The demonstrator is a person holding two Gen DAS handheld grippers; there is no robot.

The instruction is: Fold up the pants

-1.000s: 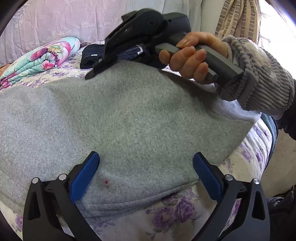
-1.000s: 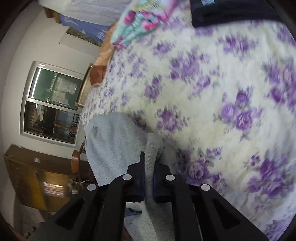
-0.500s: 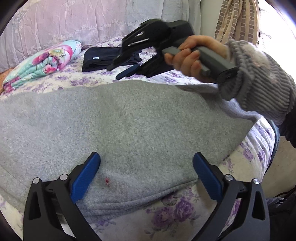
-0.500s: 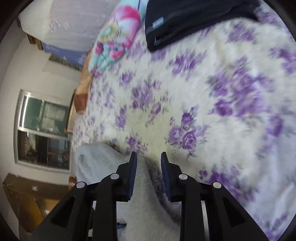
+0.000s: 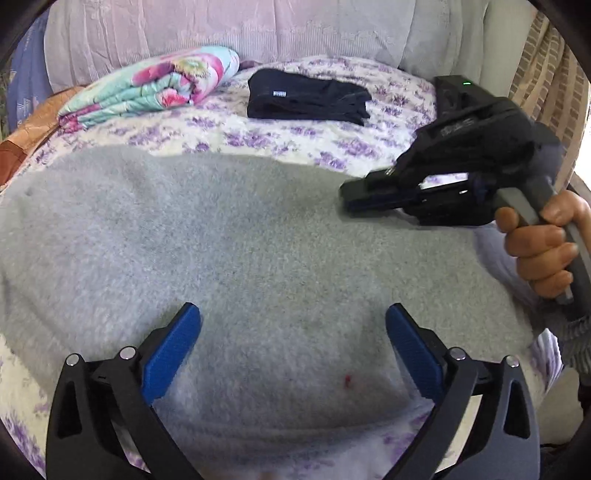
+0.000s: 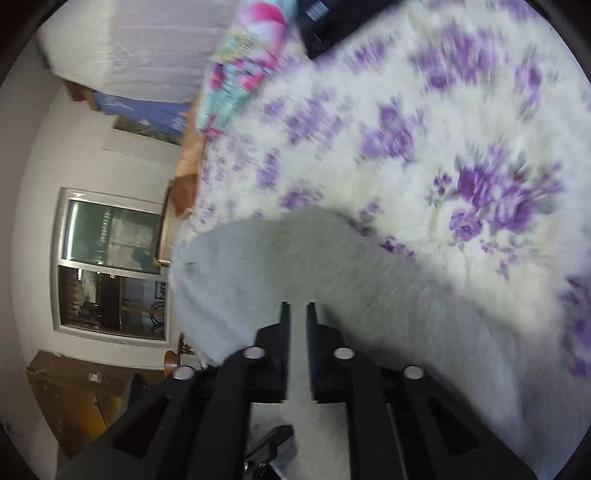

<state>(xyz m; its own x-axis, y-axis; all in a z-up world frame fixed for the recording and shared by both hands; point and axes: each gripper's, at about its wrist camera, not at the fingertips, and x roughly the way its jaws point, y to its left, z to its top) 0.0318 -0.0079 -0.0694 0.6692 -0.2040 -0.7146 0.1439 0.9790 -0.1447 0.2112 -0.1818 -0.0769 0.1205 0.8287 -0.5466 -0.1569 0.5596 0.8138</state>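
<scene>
Grey fleece pants (image 5: 236, 258) lie folded flat on the flowered bedspread (image 5: 295, 136). My left gripper (image 5: 293, 328) is open and empty, its blue pads wide apart just above the pants' near edge. My right gripper (image 5: 354, 201) hovers over the pants' right side, held in a hand. In the right wrist view the right gripper (image 6: 297, 306) has a narrow gap between its jaws with nothing in it, above the grey pants (image 6: 266, 266).
A folded dark garment (image 5: 306, 98) lies at the back of the bed. A rolled floral quilt (image 5: 155, 86) lies at the back left. A headboard cover (image 5: 221, 29) stands behind. The bed's right edge drops off near the hand.
My right gripper let go of the pants' edge, lifted, then swung down to the right side over the pants. The pants now lie flat. My left gripper stayed open.
</scene>
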